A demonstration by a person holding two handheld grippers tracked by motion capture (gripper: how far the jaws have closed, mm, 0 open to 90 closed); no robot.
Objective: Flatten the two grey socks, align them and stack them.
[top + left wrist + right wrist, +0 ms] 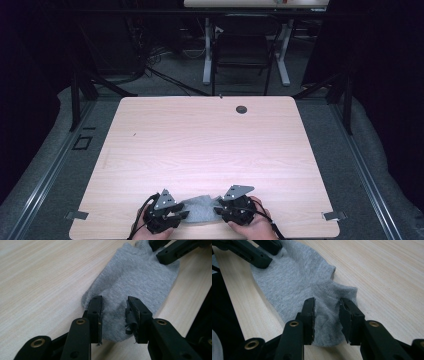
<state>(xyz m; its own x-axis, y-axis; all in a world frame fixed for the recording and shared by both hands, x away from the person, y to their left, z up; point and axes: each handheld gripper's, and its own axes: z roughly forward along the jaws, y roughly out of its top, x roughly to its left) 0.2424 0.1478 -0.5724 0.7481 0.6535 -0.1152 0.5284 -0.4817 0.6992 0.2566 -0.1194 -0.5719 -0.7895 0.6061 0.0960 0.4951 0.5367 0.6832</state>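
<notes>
A grey ankle sock (pixel 200 210) lies flat on the wooden table (pixel 210 140), close to its front edge. My left gripper (pixel 182 216) stands at the sock's left end and my right gripper (pixel 218 210) at its right end, each held in a hand. In the left gripper view the left gripper (pixel 113 307) is open, its jaws straddling one end of the sock (pixel 135 272), and the right gripper's fingers (pixel 172 251) rest at the far end. In the right gripper view the right gripper (pixel 327 307) is open over the cuff end of the sock (pixel 292 277).
A dark round hole (pixel 241 109) sits near the table's far edge. Metal brackets (pixel 334 216) mark the front corners. Beyond the table stand a black chair (pixel 242 47) and white desk legs. Dark frame posts flank both sides.
</notes>
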